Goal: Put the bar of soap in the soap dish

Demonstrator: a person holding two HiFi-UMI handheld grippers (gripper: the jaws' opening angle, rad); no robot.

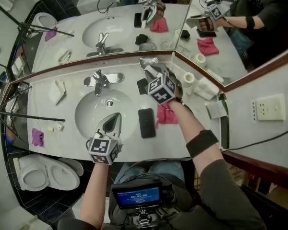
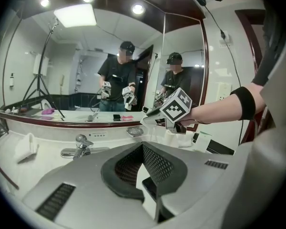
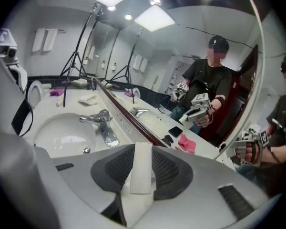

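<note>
Nearest the person, a small lit screen [image 1: 138, 194] is sitting low in the head view, with its housing partly cut off by the frame edge. Just beyond it, the left gripper [image 1: 115, 116] is hovering over the front rim of the sink [image 1: 86, 114], its jaws pressed together with nothing between them. A black phone [image 1: 146, 122] is lying flat on the counter [image 1: 74, 145] just right of the basin. The pink cloth [image 1: 167, 115] beside it is partly disappearing under the person's right forearm. Farther back, the right gripper [image 1: 147, 65] is reaching toward the back of the counter, and its marker cube is covering most of what lies beneath. Its jaws are clamping the bar of soap [image 3: 141, 175] by its two broad faces and holding it in the air. The bar is a pale, cream-white, flat rectangular slab with clean edges, standing on edge, and its far end is poking just past the jaw tips. The soap dish [image 2: 135, 131] is showing clearly only in the left gripper view, as a small round shallow dish at the counter's back edge, below the right gripper's nose. In the head view it is probably the pale shape at that gripper's tip, but it is too covered to be sure. To the left, the faucet [image 1: 100, 80] is standing behind the basin. Beyond, the mirror [image 1: 110, 28] is reflecting both grippers.
</note>
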